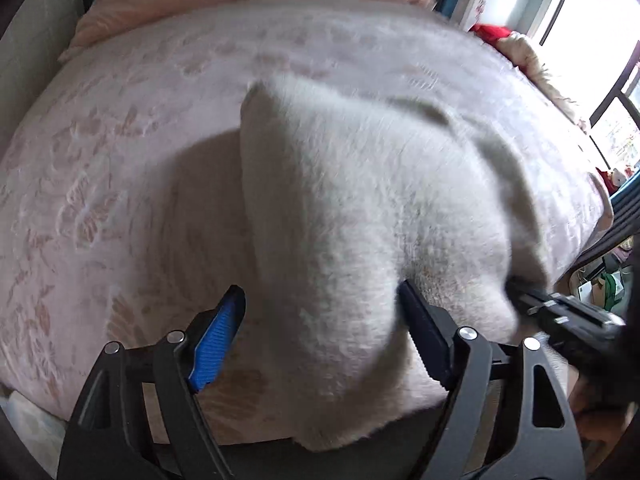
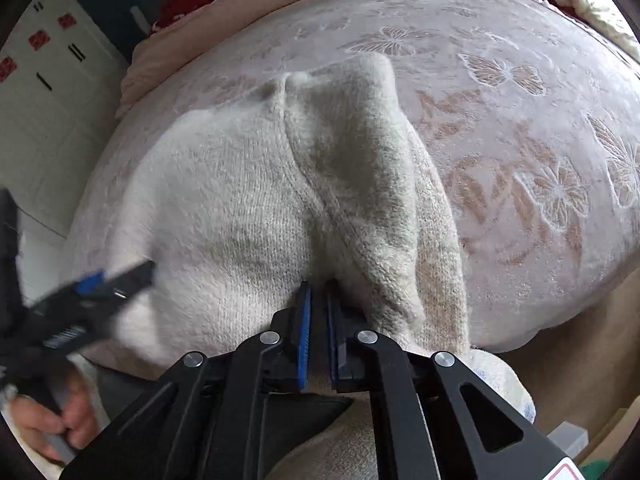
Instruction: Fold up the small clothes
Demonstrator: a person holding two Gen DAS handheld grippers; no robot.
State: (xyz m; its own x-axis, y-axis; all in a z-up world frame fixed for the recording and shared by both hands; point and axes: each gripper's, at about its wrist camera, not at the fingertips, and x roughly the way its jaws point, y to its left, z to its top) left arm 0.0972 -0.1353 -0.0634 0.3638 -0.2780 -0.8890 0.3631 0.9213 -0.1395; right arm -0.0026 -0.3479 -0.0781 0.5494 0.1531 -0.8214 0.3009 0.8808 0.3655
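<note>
Two hand-held grippers on one cream knit sweater (image 2: 240, 200), which lies on the bed (image 2: 520, 120). Right hand-held gripper (image 2: 318, 300) at 6 o'clock, clamped on a sweater fold. Left hand-held gripper (image 1: 320, 312) spread wide, sweater between the fingers, not pinched.

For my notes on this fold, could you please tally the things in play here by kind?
Sweaters: 1, cream knit
Blankets: 1, pink floral
Grippers: 2, left, right
Hands: 1
Total: 5
</note>
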